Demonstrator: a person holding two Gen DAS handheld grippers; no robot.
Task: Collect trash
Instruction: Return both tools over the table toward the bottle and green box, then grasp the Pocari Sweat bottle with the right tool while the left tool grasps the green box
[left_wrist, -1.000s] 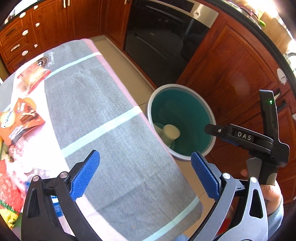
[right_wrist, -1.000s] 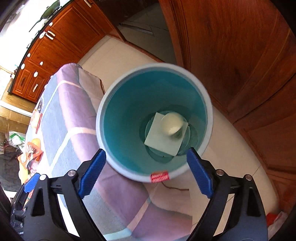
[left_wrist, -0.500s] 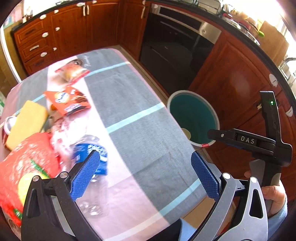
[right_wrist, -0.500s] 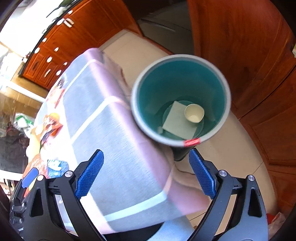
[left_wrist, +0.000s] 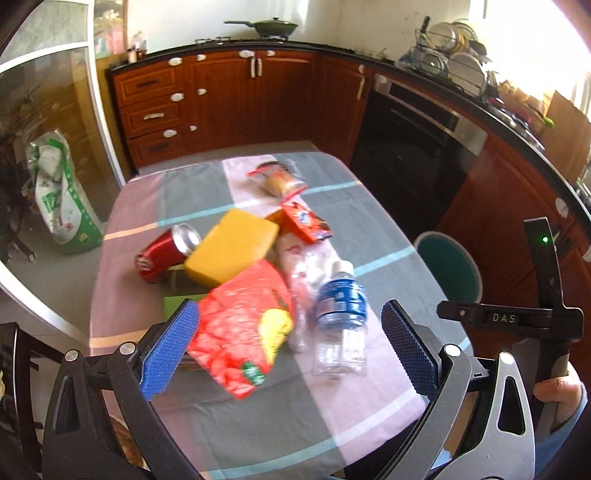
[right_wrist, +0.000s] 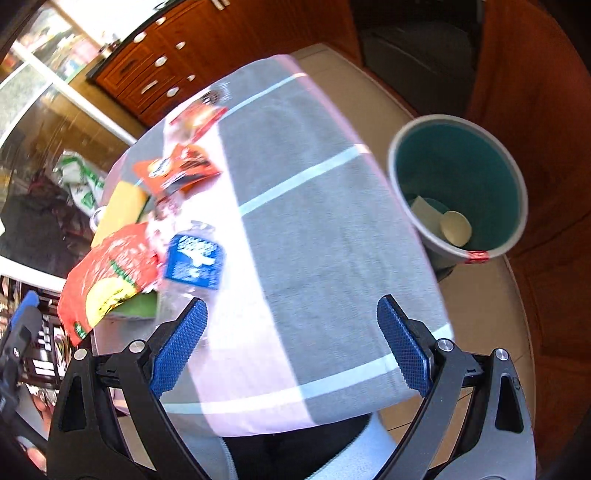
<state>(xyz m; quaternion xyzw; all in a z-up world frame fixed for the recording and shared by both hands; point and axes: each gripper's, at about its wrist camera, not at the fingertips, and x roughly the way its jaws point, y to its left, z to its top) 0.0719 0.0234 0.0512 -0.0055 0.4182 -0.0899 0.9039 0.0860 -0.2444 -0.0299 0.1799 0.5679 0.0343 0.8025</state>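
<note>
**Trash heaped on the tabletop, both grippers empty**

A plastic bottle (left_wrist: 341, 314), red snack bag (left_wrist: 243, 325), yellow sponge (left_wrist: 231, 251), red can (left_wrist: 166, 253) and small wrappers (left_wrist: 306, 221) lie heaped together on the striped tabletop (left_wrist: 369, 221); the teal bin (right_wrist: 458, 192) stands on the floor beside it, holding a cup (right_wrist: 456, 229); left gripper (left_wrist: 291, 347) and right gripper (right_wrist: 291, 349) hover wide open, holding nothing.

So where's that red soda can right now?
In the left wrist view, the red soda can lies on its side on the table's left part, against the yellow block, far across from the teal bin.
</note>
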